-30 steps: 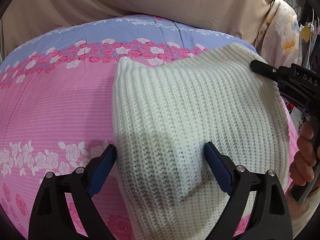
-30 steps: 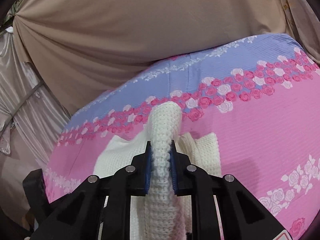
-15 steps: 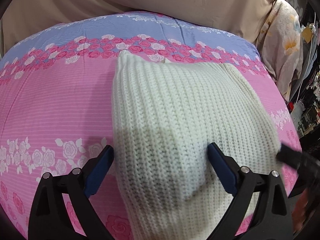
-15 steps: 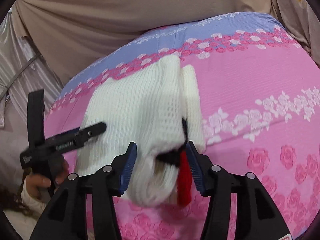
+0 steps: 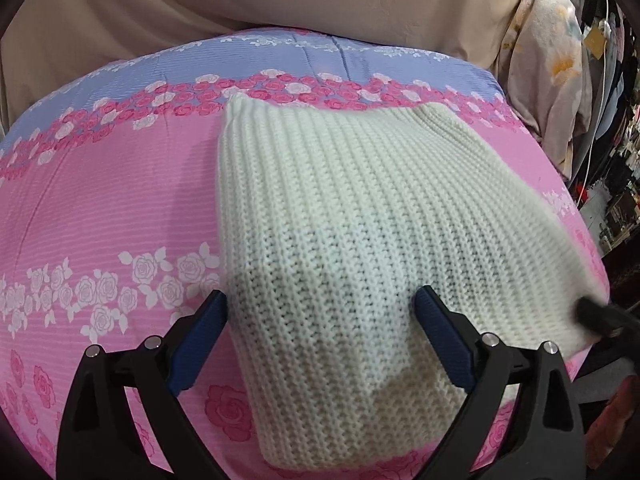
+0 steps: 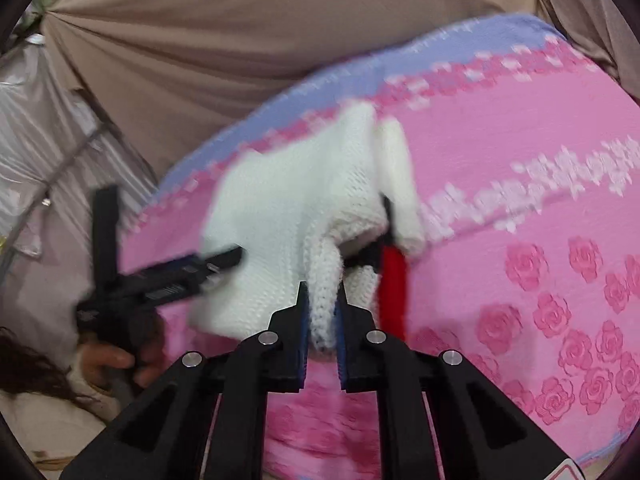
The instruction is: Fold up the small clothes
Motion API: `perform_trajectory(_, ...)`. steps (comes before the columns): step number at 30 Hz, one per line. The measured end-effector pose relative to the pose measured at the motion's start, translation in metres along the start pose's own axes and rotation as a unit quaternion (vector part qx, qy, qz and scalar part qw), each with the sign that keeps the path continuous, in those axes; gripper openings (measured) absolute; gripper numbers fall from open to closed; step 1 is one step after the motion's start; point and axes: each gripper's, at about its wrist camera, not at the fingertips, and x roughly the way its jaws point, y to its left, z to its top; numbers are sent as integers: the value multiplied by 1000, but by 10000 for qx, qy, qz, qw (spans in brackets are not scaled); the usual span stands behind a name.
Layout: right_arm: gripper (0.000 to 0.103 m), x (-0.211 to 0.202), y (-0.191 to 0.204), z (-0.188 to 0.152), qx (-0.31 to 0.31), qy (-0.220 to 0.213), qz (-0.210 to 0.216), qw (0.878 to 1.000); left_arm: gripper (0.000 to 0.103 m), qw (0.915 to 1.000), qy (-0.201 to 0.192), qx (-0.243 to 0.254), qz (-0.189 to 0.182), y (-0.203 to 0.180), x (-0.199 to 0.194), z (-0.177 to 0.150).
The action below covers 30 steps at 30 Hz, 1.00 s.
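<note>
Right gripper [image 6: 322, 312] pinches white knit sweater's [image 5: 360, 220] near edge for folding; left gripper [image 5: 320, 320] spread, bracketing it on bedsheet [image 5: 100, 200].

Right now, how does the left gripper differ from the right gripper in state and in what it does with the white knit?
The left gripper is open, its blue pads wide apart above the knit; the right gripper is shut on a fold of the knit. The left gripper holds nothing, while the right gripper lifts the pinched fold off the pink sheet. Both are black with blue pads and point at the same knit.
</note>
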Motion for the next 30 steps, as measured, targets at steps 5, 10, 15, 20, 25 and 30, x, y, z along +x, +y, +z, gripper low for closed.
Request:
perform_trajectory(5, 15, 11, -11, -3, 238, 188, -7, 9995, 94, 9997, 20, 130, 212, -8, 8, -5)
perform_trajectory(10, 43, -28, 2, 33, -33, -600, -396, 9974, 94, 9997, 24, 50, 220, -5, 10, -4)
perform_trajectory(15, 51, 7, -3, 90, -76, -659, -362, 9971, 95, 9997, 6, 8, 254, -6, 9, -3)
perform_trajectory(20, 25, 74, 9, 111, -156, 20, -316, 9994, 93, 9995, -117, -112, 276, 0, -2, 5)
perform_trajectory(25, 16, 33, 29, 119, -243, -797, 103, 9965, 93, 9988, -298, -213, 337, 4, -13, 15)
perform_trajectory(30, 20, 88, 9, 111, -483, 62, -994, 9939, 93, 9992, -201, -210, 288, 1, -2, 18)
